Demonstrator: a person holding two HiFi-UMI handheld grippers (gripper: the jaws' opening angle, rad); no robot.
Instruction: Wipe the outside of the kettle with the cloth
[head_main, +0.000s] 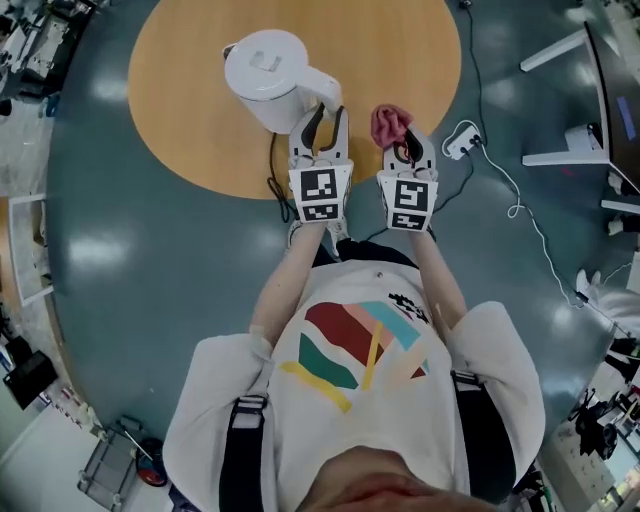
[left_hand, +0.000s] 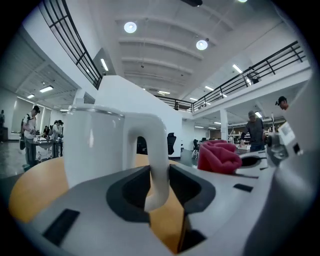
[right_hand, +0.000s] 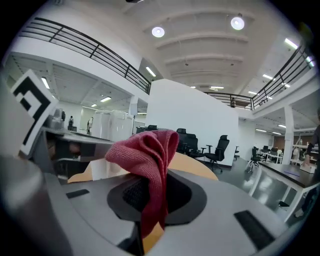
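A white kettle (head_main: 268, 78) stands on the round wooden table (head_main: 400, 50). My left gripper (head_main: 322, 128) is shut on the kettle's handle (left_hand: 156, 165), which runs upright between the two dark pads. The kettle body (left_hand: 92, 145) fills the left of the left gripper view. My right gripper (head_main: 410, 148) is shut on a red cloth (right_hand: 147, 160), which bunches above the jaws and hangs down between them. In the head view the red cloth (head_main: 389, 122) sits just right of the kettle's handle, apart from the kettle. It also shows in the left gripper view, the red cloth (left_hand: 217, 156) at the right.
A black cord (head_main: 274, 175) runs from the kettle over the table's near edge. A white power strip (head_main: 462, 140) with a white cable lies on the grey floor to the right. Desk legs (head_main: 560, 100) and clutter ring the floor's edges. People and office chairs stand in the far background.
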